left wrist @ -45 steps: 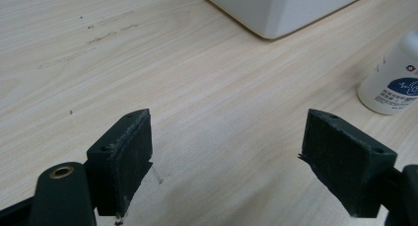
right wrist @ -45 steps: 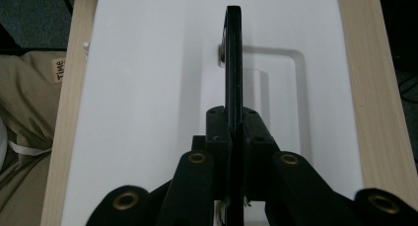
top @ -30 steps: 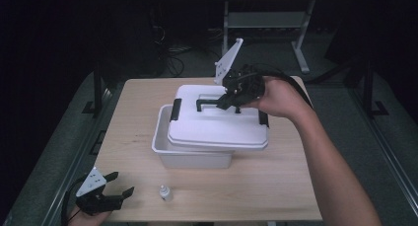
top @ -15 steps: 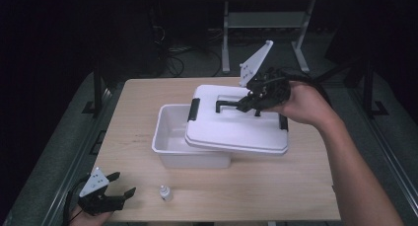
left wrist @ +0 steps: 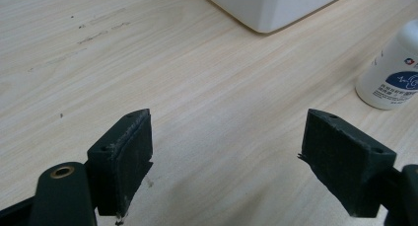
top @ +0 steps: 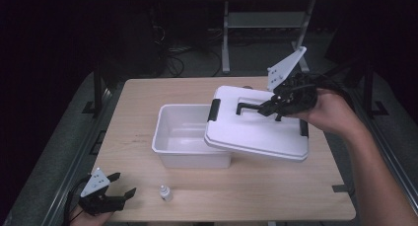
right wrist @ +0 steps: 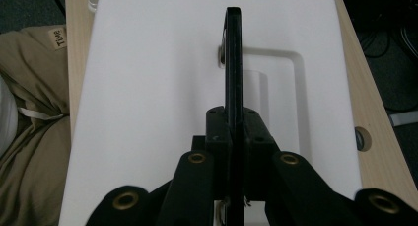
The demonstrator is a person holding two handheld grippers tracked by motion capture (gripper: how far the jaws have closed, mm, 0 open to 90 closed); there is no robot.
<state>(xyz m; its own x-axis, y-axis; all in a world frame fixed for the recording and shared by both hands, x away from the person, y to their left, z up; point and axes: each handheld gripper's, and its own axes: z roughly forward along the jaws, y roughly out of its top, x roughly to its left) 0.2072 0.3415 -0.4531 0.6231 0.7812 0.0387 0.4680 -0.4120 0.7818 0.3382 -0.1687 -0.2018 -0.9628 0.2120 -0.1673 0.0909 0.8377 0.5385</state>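
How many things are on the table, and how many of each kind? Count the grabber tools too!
White box: 1
White lid, with a black handle: 1
Small white bottle: 1
Black grippers: 2, the left gripper open, the right gripper shut on the handle
Total: 5

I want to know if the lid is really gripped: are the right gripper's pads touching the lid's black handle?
Touching. In the right gripper view the right gripper has both pads pressed flat against the upright handle of the lid.
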